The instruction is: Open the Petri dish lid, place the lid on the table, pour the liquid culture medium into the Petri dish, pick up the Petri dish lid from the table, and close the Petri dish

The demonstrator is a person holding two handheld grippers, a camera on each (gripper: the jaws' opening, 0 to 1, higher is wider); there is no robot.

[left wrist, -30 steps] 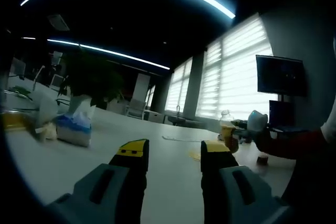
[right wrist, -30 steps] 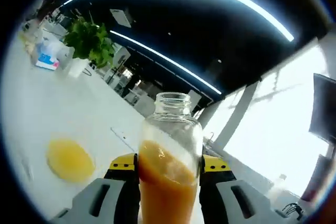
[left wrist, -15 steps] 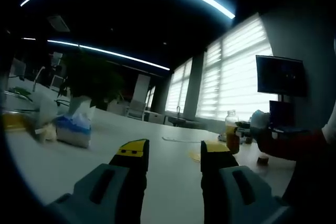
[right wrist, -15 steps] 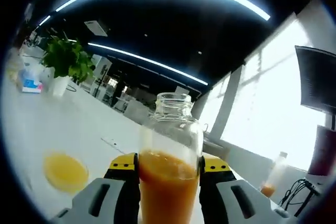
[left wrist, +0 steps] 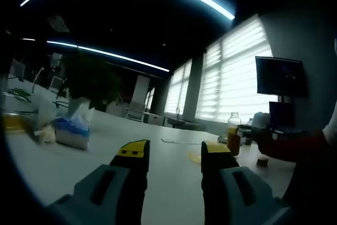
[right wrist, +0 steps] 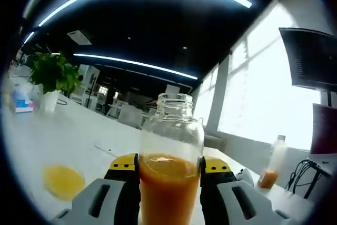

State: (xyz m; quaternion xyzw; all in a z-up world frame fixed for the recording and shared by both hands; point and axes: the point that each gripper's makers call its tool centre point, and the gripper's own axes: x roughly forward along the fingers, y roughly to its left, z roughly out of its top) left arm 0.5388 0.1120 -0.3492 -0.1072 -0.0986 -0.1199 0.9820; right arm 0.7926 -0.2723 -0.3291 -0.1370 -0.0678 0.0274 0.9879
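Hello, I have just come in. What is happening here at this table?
A person works with two hand-held grippers. The right gripper holds an open glass bottle of orange liquid, upright between its jaws. The Petri dish sits on the white table with yellow medium in it, so the pouring looks done. The left gripper waits open and empty above the table. The lid is too faint to locate.

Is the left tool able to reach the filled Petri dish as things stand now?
Probably yes: the left tool is open and holds nothing, and only bare table lies between it and the Petri dish ahead.
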